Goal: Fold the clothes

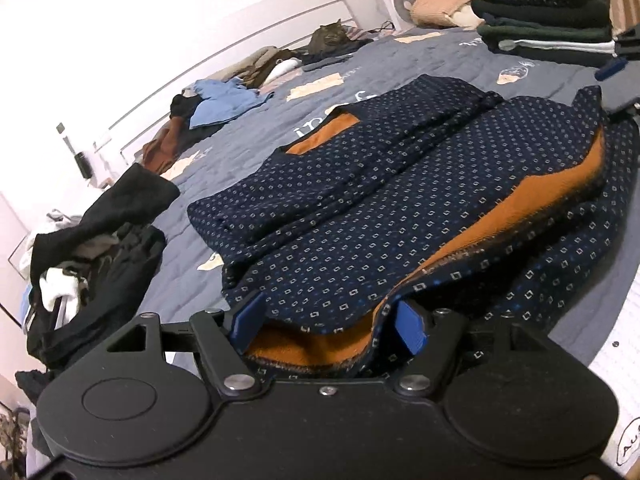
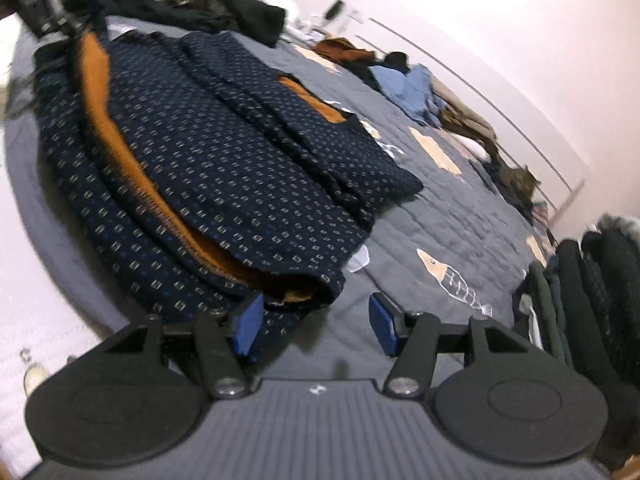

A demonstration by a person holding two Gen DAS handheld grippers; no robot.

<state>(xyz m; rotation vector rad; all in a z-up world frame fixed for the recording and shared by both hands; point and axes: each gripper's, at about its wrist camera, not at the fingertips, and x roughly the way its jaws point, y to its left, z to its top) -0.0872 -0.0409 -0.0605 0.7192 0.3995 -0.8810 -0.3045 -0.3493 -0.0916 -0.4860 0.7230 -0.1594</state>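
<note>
Two grippers are seen, one per wrist view, each with two blue pads. One navy garment [image 1: 360,216] with a small square print and an orange lining is laid across the middle of a grey quilted bedspread [image 1: 460,60]; in the right wrist view the garment [image 2: 224,168] fills the left and centre of the frame. One stack of folded dark clothes [image 1: 544,12] is seen at the upper right of the left wrist view, and one loose black heap [image 1: 100,248] at the left edge. A cat [image 1: 330,36] is made out near the headboard, small and dim.

The garment is partly folded, its hem turned up so that the orange lining is bared along one curved edge.

The left gripper [image 1: 328,326] is closed on the garment's near hem, fabric being bunched between both pads. The right gripper [image 2: 318,322] is held apart and empty, its left pad just beside the garment's corner; contact cannot be told. The right wrist view is blurred. The other gripper is cut off at each frame's edge.
</note>
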